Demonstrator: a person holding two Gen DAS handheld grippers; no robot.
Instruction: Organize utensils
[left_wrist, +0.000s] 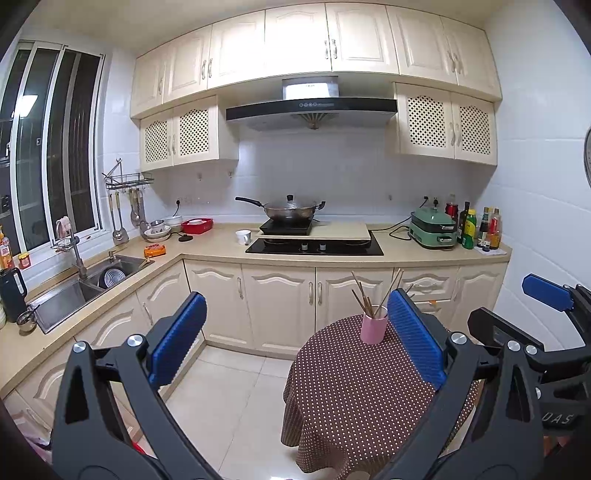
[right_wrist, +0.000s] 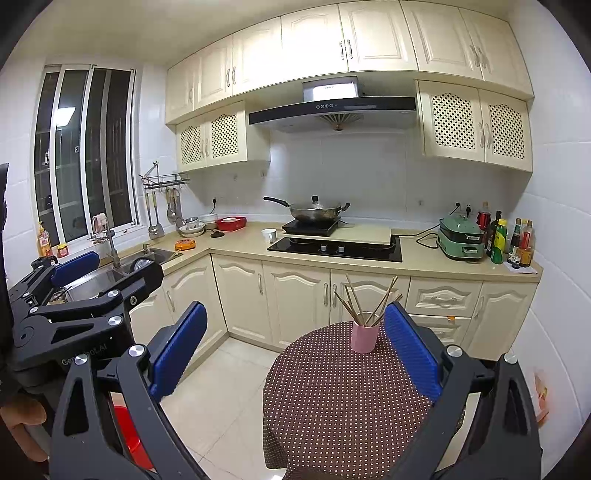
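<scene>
Both grippers, left (left_wrist: 295, 339) and right (right_wrist: 295, 339), hang with jaws wide apart and empty, well short of the pink cup (right_wrist: 365, 336) of chopsticks (right_wrist: 364, 301) on the dotted table (right_wrist: 332, 398). Those splayed, leaning chopsticks look easy to knock; a careless approach could tip the light cup over.

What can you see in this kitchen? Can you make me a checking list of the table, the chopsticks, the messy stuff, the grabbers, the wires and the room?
Surface: round table under a brown polka-dot cloth, bare except for one cup.
Job's things: pink cup upright near the table's far edge, chopsticks fanned out inside it.
Clutter: nothing seen on the table; a red tub on the floor.
Grippers: left gripper open, empty; right gripper open, empty; both short of the cup.
Cables: a black cord runs from the green cooker to the wall.
Surroundings: wok on the stove, sink at left, bottles at right.
</scene>
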